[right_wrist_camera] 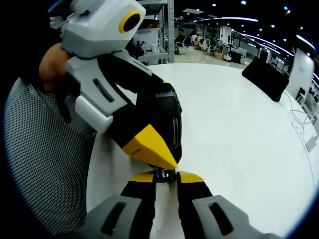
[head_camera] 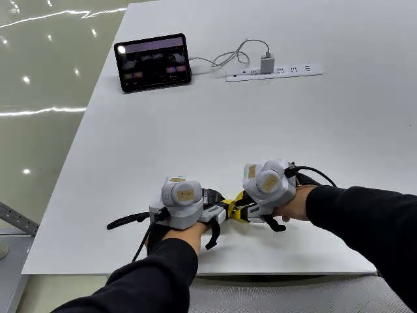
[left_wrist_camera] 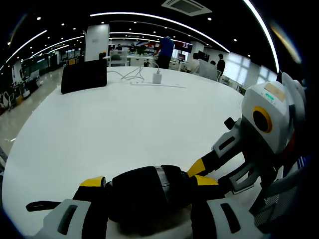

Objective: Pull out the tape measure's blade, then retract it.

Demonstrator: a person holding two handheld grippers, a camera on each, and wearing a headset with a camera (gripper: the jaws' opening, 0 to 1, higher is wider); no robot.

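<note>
Squeezing the tape measure (left_wrist_camera: 144, 196): left gripper (left_wrist_camera: 148, 182) fingers (left_wrist_camera: 92, 182) on case (right_wrist_camera: 167, 117), right gripper's (right_wrist_camera: 166, 178) on blade tip (right_wrist_camera: 166, 173).

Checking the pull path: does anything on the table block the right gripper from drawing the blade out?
Nothing visible does. The left gripper clamps the tape measure, the right gripper pinches its blade tip, and the tablet and power strip lie far off across the table.

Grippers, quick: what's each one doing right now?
Left gripper: shut on the tape measure.
Right gripper: shut on the blade tip, close to the case.
</note>
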